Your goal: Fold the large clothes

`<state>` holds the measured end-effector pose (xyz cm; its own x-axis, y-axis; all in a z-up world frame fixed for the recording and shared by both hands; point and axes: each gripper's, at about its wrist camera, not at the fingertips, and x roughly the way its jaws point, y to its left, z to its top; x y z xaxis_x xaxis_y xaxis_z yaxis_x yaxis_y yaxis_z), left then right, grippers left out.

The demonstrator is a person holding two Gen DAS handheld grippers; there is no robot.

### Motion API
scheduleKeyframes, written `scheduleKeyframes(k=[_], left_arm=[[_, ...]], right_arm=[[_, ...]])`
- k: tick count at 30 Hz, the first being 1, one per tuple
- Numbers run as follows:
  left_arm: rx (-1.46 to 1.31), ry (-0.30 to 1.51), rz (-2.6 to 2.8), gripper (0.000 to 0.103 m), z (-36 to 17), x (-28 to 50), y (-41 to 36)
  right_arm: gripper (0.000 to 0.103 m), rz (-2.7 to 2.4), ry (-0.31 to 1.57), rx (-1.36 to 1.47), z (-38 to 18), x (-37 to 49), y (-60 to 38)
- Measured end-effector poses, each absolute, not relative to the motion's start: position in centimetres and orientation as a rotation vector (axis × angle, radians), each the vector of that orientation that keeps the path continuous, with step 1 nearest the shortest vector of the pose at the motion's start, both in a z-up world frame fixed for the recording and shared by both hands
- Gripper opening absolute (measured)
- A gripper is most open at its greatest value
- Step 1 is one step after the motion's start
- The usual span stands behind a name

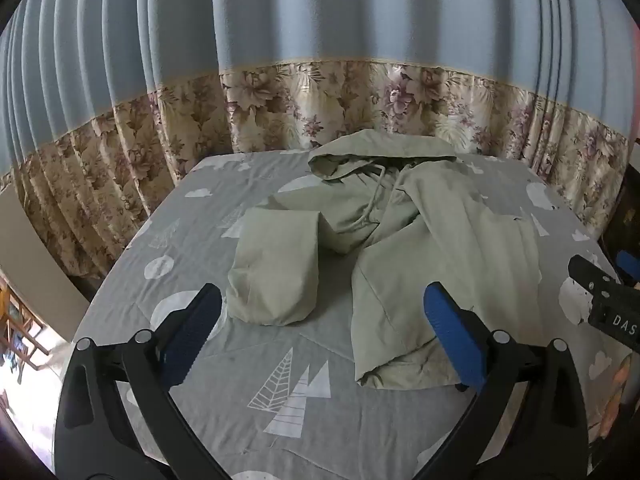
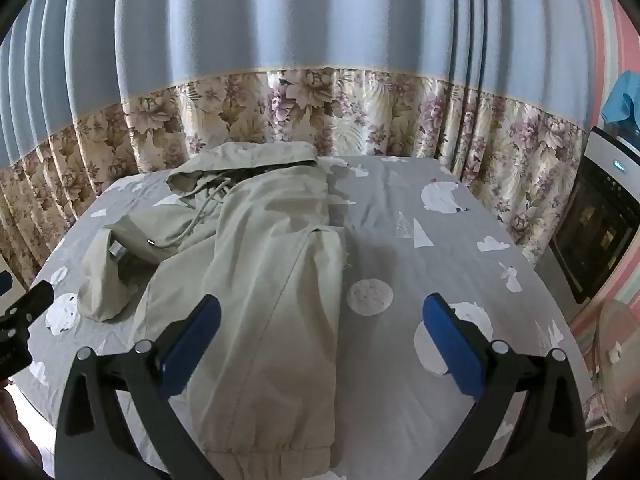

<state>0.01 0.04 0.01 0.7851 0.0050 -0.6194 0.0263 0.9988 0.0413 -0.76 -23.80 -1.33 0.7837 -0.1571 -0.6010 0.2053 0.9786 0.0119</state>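
A pale green hooded jacket [image 1: 432, 256] lies on the grey patterned bed sheet [image 1: 224, 420], its hood [image 1: 376, 152] at the far end with drawstrings trailing down. One sleeve [image 1: 276, 268] is doubled over to the left of the body. My left gripper [image 1: 324, 332] hovers open above the sheet in front of that sleeve, with nothing between its blue pads. In the right wrist view the jacket [image 2: 256, 264] runs towards me, its elastic hem [image 2: 264, 452] nearest. My right gripper [image 2: 320, 340] hangs open over the jacket's right edge, holding nothing.
Blue curtains with a floral lower band [image 1: 320, 96] hang behind the bed. A black-and-white appliance [image 2: 600, 220] and a fan [image 2: 616, 364] stand off the bed's right side. A wooden chair [image 1: 20, 332] shows beyond the left edge.
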Motion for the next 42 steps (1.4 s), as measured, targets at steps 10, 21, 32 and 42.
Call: scheduleKeyframes(k=[10, 21, 32, 42], left_arm=[[0.063, 0.643, -0.015, 0.1, -0.4, -0.5, -0.8], [0.057, 0.656, -0.01, 0.1, 0.4, 0.4, -0.2], [0.064, 0.648, 0.001, 0.1, 0.0, 0.3, -0.2], [0.066, 0.647, -0.003, 0.1, -0.3, 0.4, -0.3]], right_arm=[[0.101, -0.198, 0.64, 0.08, -1.3, -0.9, -23.9], [0.101, -0.237, 0.639, 0.039, -1.5, -1.1, -23.7], [0.101, -0.245, 0.601, 0.002, -1.3, -1.3, -23.0], [0.101, -0.223, 0.591, -0.021, -1.4, -1.5, -22.5]])
